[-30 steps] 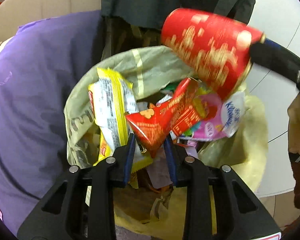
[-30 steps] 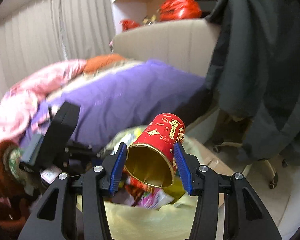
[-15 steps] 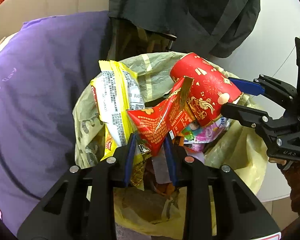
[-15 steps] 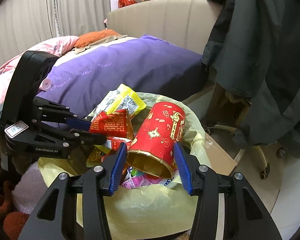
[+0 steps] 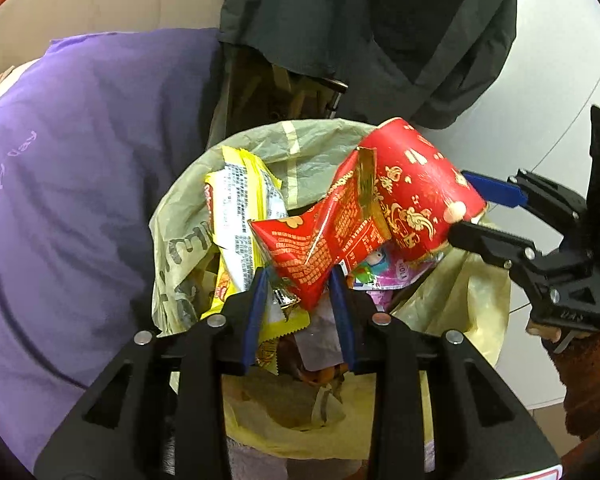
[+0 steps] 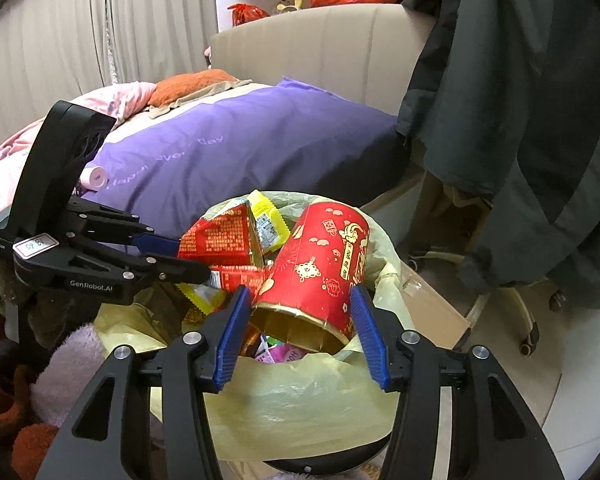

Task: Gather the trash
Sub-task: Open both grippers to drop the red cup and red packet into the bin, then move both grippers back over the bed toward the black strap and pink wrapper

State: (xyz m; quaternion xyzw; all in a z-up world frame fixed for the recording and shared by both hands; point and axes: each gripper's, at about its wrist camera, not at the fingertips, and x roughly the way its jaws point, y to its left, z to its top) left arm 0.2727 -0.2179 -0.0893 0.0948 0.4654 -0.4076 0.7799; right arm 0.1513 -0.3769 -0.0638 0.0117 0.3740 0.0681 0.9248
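Note:
A bin lined with a yellow bag [image 5: 476, 292] [image 6: 300, 396] is stuffed with wrappers. My left gripper [image 5: 298, 304] is shut on a red snack wrapper [image 5: 320, 240] and holds it over the bin; the wrapper also shows in the right wrist view [image 6: 224, 240]. A yellow wrapper [image 5: 240, 220] lies beside it. My right gripper [image 6: 300, 332] has its jaws spread around a red paper cup [image 6: 320, 272] that rests tilted on the trash; small gaps show on both sides. The cup shows in the left wrist view [image 5: 416, 196] too, with the right gripper [image 5: 472, 212] at its base.
A purple duvet [image 6: 240, 152] on a bed lies left of the bin. A dark jacket [image 6: 512, 120] hangs over a chair on the right. A cardboard box [image 6: 432, 308] sits behind the bin. A pink fluffy item [image 6: 72, 364] is at the lower left.
My right gripper lowered the red cup onto the trash in the bin and its jaws opened off it. My left gripper kept the red wrapper over the bin.

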